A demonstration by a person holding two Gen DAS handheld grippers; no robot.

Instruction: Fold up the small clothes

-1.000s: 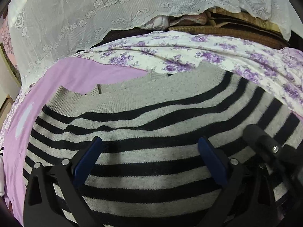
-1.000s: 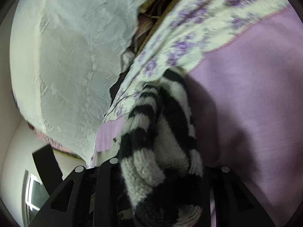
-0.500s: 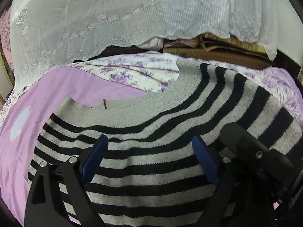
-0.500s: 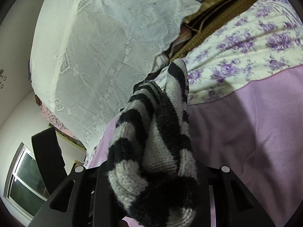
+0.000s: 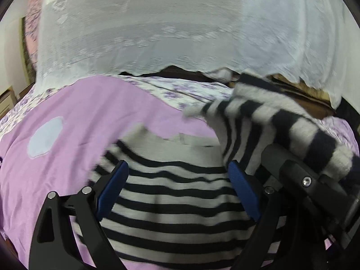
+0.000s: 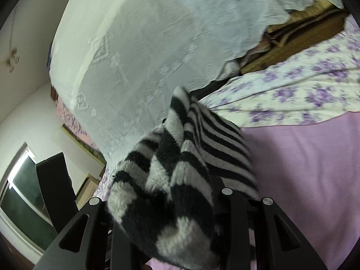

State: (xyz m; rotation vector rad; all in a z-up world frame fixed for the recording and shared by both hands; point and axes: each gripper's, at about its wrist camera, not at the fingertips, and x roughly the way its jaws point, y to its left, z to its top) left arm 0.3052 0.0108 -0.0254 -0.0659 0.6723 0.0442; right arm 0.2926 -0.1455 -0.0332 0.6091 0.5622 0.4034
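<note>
Fingers on the left gripper (image 5: pixel 177 186) sit wide apart with nothing between them, hovering over the striped sweater (image 5: pixel 175 204), which lies on the purple sheet (image 5: pixel 74 112) of the bed across the lower middle of the left wrist view. Honestly that hand isn't pinning anything down, so the flat part could slide or bunch when the other side gets pulled.

Over at the right of that frame, the right gripper (image 6: pixel 171 204) has its fingers clamped on a thick wad of the same sweater, looks like a sleeve or side edge, lifted off the bed. In the right wrist view the knit bulges out over the fingers, so the grip looks bulky, not clean. My guess: it could slip out mid-fold, or land crooked. The white lace curtain (image 5: pixel 157 22) hangs close behind too, could snag.
</note>
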